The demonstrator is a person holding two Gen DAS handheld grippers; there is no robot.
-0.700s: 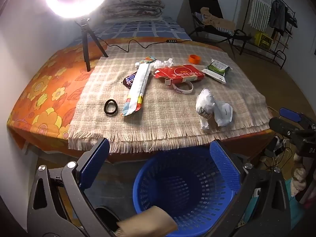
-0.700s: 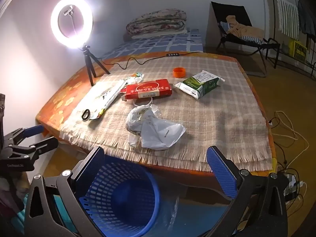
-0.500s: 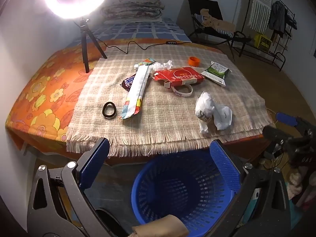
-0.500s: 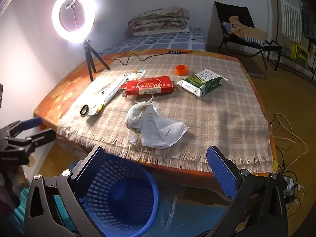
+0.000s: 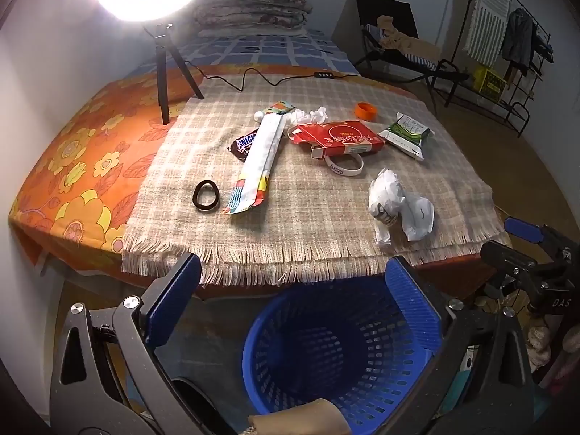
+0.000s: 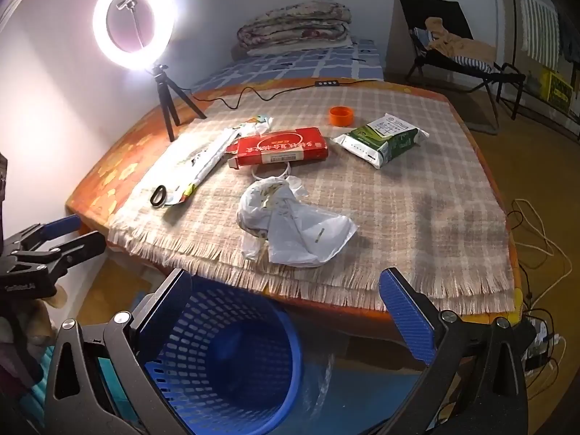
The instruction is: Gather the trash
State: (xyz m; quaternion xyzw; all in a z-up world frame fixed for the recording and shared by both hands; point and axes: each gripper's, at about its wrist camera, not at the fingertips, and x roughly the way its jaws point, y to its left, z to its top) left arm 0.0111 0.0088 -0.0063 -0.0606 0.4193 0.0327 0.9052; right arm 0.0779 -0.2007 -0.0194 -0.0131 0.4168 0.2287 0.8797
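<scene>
1. Your basket (image 5: 340,355) is blue with a lattice of holes.
2. The cloth (image 5: 319,195) under your trash is beige plaid with a fringed edge.
3. Beneath it, the cover (image 5: 79,166) is orange with yellow flowers.
4. You see a red carton (image 6: 282,146), a green-and-white packet (image 6: 384,137), an orange cap (image 6: 341,115) and a black ring (image 5: 206,195).
5. Your tool pads (image 5: 409,308) are blue.

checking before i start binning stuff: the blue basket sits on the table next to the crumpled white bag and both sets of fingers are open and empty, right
Not quite. The blue basket is not on the table; it stands on the floor below the table's near fringed edge, as both wrist views show. The crumpled white bag does lie on the table, and both the left gripper and the right gripper have their fingers open and empty.
</scene>
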